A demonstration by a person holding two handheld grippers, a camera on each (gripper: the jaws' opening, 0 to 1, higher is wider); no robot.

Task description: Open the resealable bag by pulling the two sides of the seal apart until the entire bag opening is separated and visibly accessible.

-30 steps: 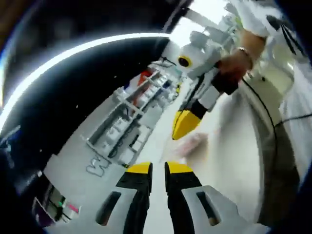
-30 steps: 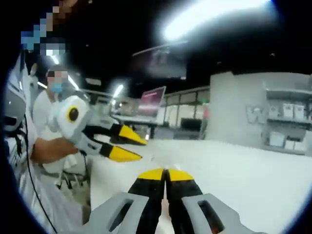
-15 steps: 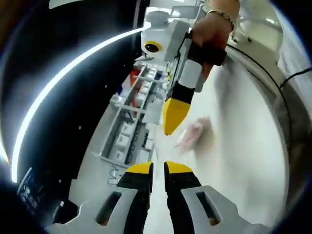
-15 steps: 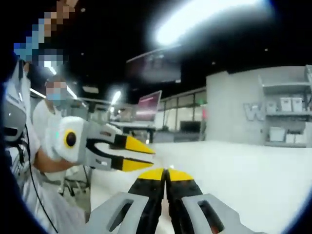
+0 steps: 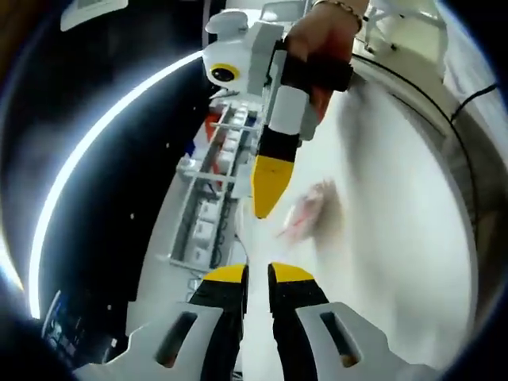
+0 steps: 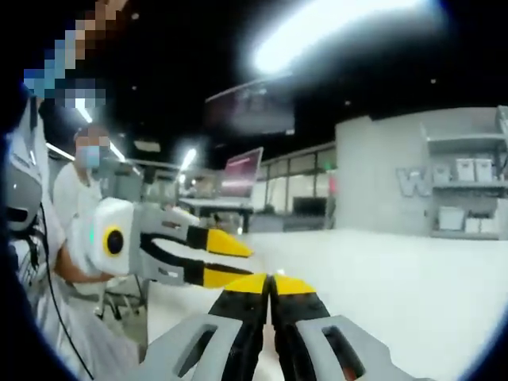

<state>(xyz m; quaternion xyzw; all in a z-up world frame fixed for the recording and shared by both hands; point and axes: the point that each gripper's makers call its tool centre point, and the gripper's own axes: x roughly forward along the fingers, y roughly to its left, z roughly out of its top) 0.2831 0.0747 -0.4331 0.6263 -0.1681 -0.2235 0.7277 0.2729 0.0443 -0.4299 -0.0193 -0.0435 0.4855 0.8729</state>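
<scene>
Left gripper view: left claw [image 5: 255,274] slightly parted, empty; bag [image 5: 305,210] lies on white table [image 5: 397,238] just ahead, beside the right claw [image 5: 267,184], pressed closed, empty.

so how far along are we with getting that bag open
Nothing looks done yet. The bag lies blurred on the white table, held by neither gripper. The right gripper, jaws together, hangs just beside it; the left gripper sits slightly open, short of it. Left: grip both sides of the seal and pull them apart.

ceiling: dark, bright light strip [image 6: 333,28] | table [image 6: 413,270]: white | shelving [image 6: 468,198]: grey, back wall
</scene>
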